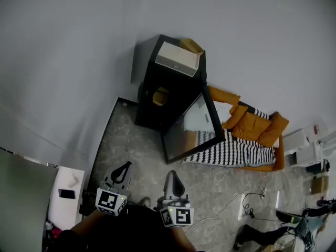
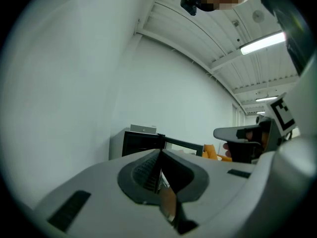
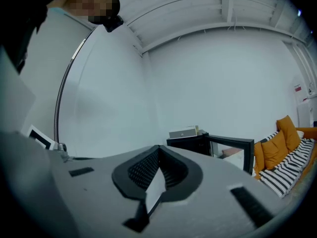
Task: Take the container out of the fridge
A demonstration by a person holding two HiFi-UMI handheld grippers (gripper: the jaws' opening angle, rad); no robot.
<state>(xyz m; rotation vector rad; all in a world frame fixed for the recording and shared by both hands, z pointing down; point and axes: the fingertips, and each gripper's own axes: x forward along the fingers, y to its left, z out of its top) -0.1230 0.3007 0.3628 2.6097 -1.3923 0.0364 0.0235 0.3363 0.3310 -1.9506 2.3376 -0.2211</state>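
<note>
Bare grey wall [image 1: 79, 46] and a pale, mottled stone floor [image 1: 136, 146] fill most of the room. Far off against that wall stands a small black fridge [image 1: 149, 109], and to its right lies an orange sofa [image 1: 257, 127] with a black-and-white striped blanket [image 1: 236, 151] spread over it. The fridge door [image 1: 191, 125] is swung wide open towards the sofa, its glass catching the light. A flat white box [image 1: 178, 59] rests on top of the fridge. Inside, on a shelf in the dark opening, sits a yellowish container [image 1: 160, 96]; I cannot make out its shape any closer than that.

Near me, the person holds both tools low and roughly level, aimed towards the fridge but well apart from it. The left gripper [image 1: 125, 167] has its jaws clenched together with nothing between them, and the right gripper [image 1: 174, 175] looks the same, pads meeting at the tip and empty.

As I judge it, the task is barely begun. The door is already open, so the way in is clear, but the container has not been touched. What is left is to walk up, spread a pair of jaws, take hold of the container and lift it out.
</note>
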